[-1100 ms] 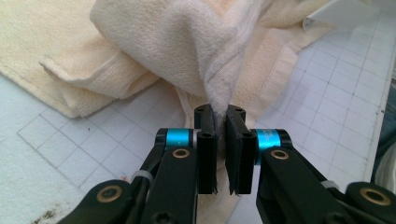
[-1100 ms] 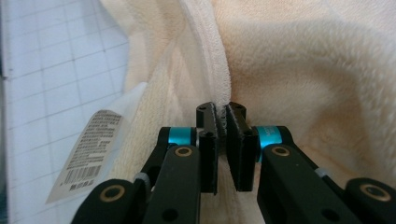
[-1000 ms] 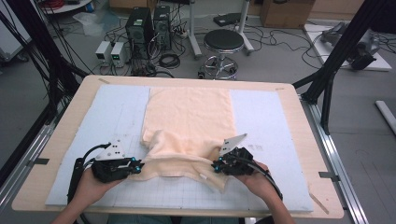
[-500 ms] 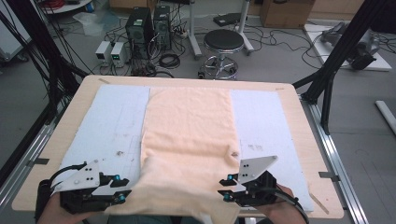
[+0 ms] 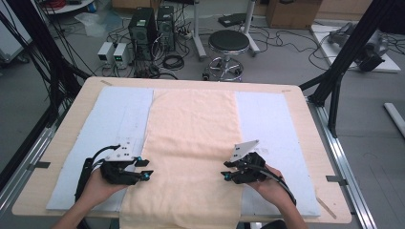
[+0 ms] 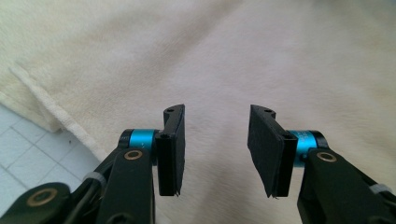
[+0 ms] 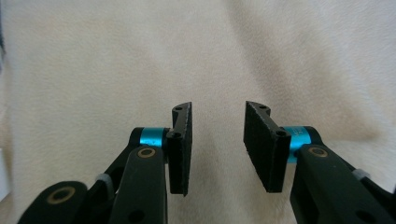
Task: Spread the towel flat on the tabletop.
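A pale peach towel (image 5: pixel 191 143) lies spread flat down the middle of the table, its near end hanging over the front edge. My left gripper (image 5: pixel 146 174) hovers at the towel's left edge near the front, jaws open and empty. My right gripper (image 5: pixel 225 175) is over the towel's right side, also open and empty. In the left gripper view the left gripper (image 6: pixel 215 154) points across the towel (image 6: pixel 261 56), whose hemmed edge runs at the left over the gridded mat (image 6: pixel 23 158). In the right gripper view the right gripper (image 7: pixel 217 149) is above plain towel (image 7: pixel 140 56).
A light blue gridded mat (image 5: pixel 119 114) covers the wooden table (image 5: pixel 62 143) on both sides of the towel. Behind the table stand a round stool (image 5: pixel 229 43), computer cases (image 5: pixel 148 28) and cables on the floor. Black frame posts (image 5: pixel 348 52) rise at the right.
The towel's bunched near end was pulled toward the front edge and now lies flat. Both grippers have let go of it, opened and moved slightly forward over it.
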The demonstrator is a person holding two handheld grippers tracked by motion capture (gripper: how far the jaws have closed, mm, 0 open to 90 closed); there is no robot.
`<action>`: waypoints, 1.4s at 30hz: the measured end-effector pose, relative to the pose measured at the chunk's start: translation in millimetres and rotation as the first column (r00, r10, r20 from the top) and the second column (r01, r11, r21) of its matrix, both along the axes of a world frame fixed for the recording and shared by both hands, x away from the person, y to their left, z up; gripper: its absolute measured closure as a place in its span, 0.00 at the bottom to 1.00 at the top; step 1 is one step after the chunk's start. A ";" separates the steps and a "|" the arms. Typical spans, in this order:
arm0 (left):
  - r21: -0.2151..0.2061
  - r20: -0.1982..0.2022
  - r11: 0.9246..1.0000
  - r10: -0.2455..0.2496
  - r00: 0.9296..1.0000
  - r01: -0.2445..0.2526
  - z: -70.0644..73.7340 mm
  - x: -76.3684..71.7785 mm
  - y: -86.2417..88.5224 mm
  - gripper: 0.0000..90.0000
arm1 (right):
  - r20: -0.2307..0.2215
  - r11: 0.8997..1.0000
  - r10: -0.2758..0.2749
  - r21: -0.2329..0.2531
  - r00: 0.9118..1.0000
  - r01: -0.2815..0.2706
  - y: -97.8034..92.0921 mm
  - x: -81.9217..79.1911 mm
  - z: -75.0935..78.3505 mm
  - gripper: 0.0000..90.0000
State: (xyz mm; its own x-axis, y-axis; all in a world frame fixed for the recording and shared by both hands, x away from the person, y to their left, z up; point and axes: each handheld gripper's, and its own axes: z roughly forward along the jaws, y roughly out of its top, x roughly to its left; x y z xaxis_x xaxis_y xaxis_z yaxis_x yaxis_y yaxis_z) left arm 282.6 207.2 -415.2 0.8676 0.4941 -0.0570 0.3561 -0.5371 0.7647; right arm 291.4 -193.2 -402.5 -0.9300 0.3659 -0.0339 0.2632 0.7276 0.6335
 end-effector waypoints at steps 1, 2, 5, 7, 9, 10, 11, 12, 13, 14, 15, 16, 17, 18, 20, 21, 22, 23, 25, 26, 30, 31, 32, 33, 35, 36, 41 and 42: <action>0.016 -0.002 1.000 0.004 1.000 -0.004 -3.3 4.8 -1.3 0.63 | 0.000 1.000 0.001 -0.009 1.000 -0.001 1.8 1.9 -3.5 0.69; 0.025 -0.016 1.000 0.000 1.000 0.000 -5.9 9.0 -2.4 0.63 | -0.001 1.000 0.001 -0.023 1.000 -0.001 3.5 3.4 -6.6 0.69; 0.066 -0.040 0.998 -0.018 0.999 0.021 -14.6 16.7 -7.7 0.64 | -0.006 0.998 0.001 -0.062 1.000 -0.001 7.5 8.4 -15.8 0.74; 0.076 -0.029 0.997 -0.024 0.999 0.026 -19.5 15.1 -10.2 0.67 | -0.034 0.998 -0.007 -0.067 0.999 0.004 7.9 10.8 -21.9 0.80; 0.079 -0.030 0.997 -0.012 0.999 0.014 -18.8 14.5 -9.8 0.75 | -0.081 0.999 -0.032 -0.027 0.996 0.030 4.3 12.9 -23.5 0.88; 0.081 -0.037 0.996 -0.021 0.999 0.024 -18.2 14.5 -9.2 0.82 | -0.086 0.999 -0.028 -0.020 0.996 0.026 3.5 12.7 -23.8 0.91; 0.082 -0.041 0.996 -0.023 0.999 0.026 -17.7 13.1 -9.9 0.91 | -0.082 0.999 -0.024 -0.023 0.996 0.022 3.9 12.4 -23.4 0.95; 0.090 -0.031 0.996 -0.026 0.999 0.029 -17.0 11.2 -10.9 0.94 | -0.079 0.999 -0.021 -0.029 0.997 0.019 4.8 11.3 -22.7 0.96; 0.096 -0.029 0.995 -0.026 0.999 0.029 -15.5 8.8 -11.4 0.95 | -0.080 0.999 -0.020 -0.030 0.997 0.018 5.2 10.2 -22.2 0.97; 0.090 -0.030 0.996 -0.027 0.999 0.029 -13.6 5.3 -10.7 0.95 | -0.085 1.000 -0.011 -0.027 0.996 0.008 4.9 9.7 -21.7 0.97; 0.081 -0.025 0.996 -0.029 0.999 0.031 -11.2 1.2 -9.2 0.95 | -0.091 1.000 -0.009 -0.024 0.996 0.007 4.6 7.1 -20.2 0.97; 0.071 -0.021 0.997 -0.029 0.999 0.031 -8.6 -3.9 -7.3 0.95 | -0.086 1.000 0.004 -0.015 0.996 -0.005 3.9 4.1 -18.2 0.97; 0.065 -0.022 0.997 -0.033 0.999 0.034 -4.9 -10.7 -4.4 0.95 | -0.082 1.000 0.008 -0.009 0.997 -0.008 2.7 -0.3 -14.8 0.97; 0.053 -0.018 0.998 -0.038 0.999 0.039 -2.5 -16.2 -1.9 0.95 | -0.081 1.000 0.022 0.008 0.996 -0.021 1.2 -6.0 -10.8 0.97; 0.043 -0.021 0.998 -0.044 0.999 0.045 1.7 -26.4 1.7 0.95 | -0.080 0.999 0.031 0.016 0.996 -0.029 0.2 -15.4 -5.7 0.97; 0.040 -0.021 0.998 -0.054 0.998 0.055 3.0 -31.7 3.1 0.95 | -0.075 0.999 0.041 0.021 0.996 -0.040 0.5 -20.5 -3.6 0.97; 0.038 -0.027 0.997 -0.062 0.998 0.063 3.4 -36.4 3.7 0.95 | -0.066 0.998 0.056 0.023 0.996 -0.055 1.5 -25.0 -2.0 0.96; 0.035 -0.033 0.997 -0.074 0.997 0.075 3.8 -40.6 4.4 0.93 | -0.067 0.997 0.068 0.025 0.995 -0.067 2.5 -28.8 -1.0 0.94; 0.014 -0.043 0.996 -0.091 0.995 0.092 5.8 -48.1 5.0 0.90 | -0.089 0.995 0.095 0.046 0.991 -0.092 2.2 -32.6 1.9 0.88; 0.012 -0.046 0.995 -0.100 0.994 0.100 7.2 -49.7 5.5 0.87 | -0.076 0.995 0.091 0.051 0.993 -0.087 0.6 -35.5 5.7 0.82; 0.000 -0.012 0.995 -0.104 0.995 0.104 12.9 -46.3 5.3 0.72 | -0.019 0.998 0.034 0.050 0.999 -0.033 -11.1 -29.4 17.2 0.75; -0.003 -0.007 0.995 -0.104 0.995 0.104 13.1 -43.1 5.1 0.69 | -0.013 0.999 0.021 0.048 1.000 -0.020 -13.4 -26.4 17.9 0.74; 0.000 -0.001 0.995 -0.104 0.995 0.104 12.3 -39.5 4.4 0.65 | -0.004 0.999 0.008 0.048 1.000 -0.007 -16.3 -21.8 17.8 0.73; 0.000 -0.010 0.995 -0.101 0.995 0.101 10.5 -35.2 3.2 0.60 | -0.002 0.999 0.002 0.043 1.000 -0.002 -18.8 -16.8 15.9 0.71; 0.006 -0.036 0.994 -0.108 0.994 0.108 5.6 -26.3 -0.1 0.56 | -0.019 0.999 -0.017 0.047 1.000 0.018 -20.8 -6.6 8.9 0.70; 0.012 -0.045 0.994 -0.107 0.993 0.107 2.6 -22.7 -2.4 0.56 | -0.017 0.999 -0.032 0.030 0.999 0.032 -20.4 -2.2 4.7 0.70; 0.061 -0.110 0.983 -0.165 0.980 0.172 -10.6 -17.9 -12.4 0.76 | -0.065 0.999 -0.011 -0.038 0.998 0.008 -10.0 5.0 -18.6 0.74; 0.055 -0.109 0.983 -0.167 0.980 0.174 -12.6 -19.3 -13.2 0.80 | -0.074 0.999 -0.008 -0.043 0.997 0.004 -8.5 4.1 -22.8 0.76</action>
